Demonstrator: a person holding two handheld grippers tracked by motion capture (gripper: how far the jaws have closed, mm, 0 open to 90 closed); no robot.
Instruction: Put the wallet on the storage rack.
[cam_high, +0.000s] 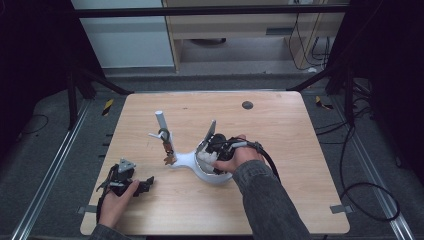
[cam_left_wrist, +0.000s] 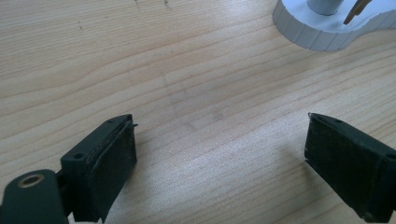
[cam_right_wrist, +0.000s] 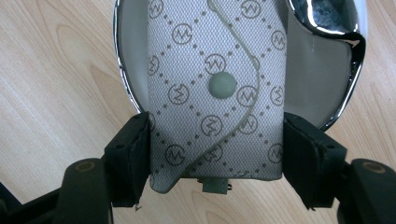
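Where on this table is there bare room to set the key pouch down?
Bare wood runs along the table's far edge and its whole right side, beyond the right gripper. The middle is crowded: the white stand and key pouch.

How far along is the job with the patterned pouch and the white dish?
Done: the right gripper is clamped on the patterned pouch, which is over the white dish. In hand: setting it into the dish. Left: letting go and drawing back. The left gripper rests open on the table, beside the white stand.
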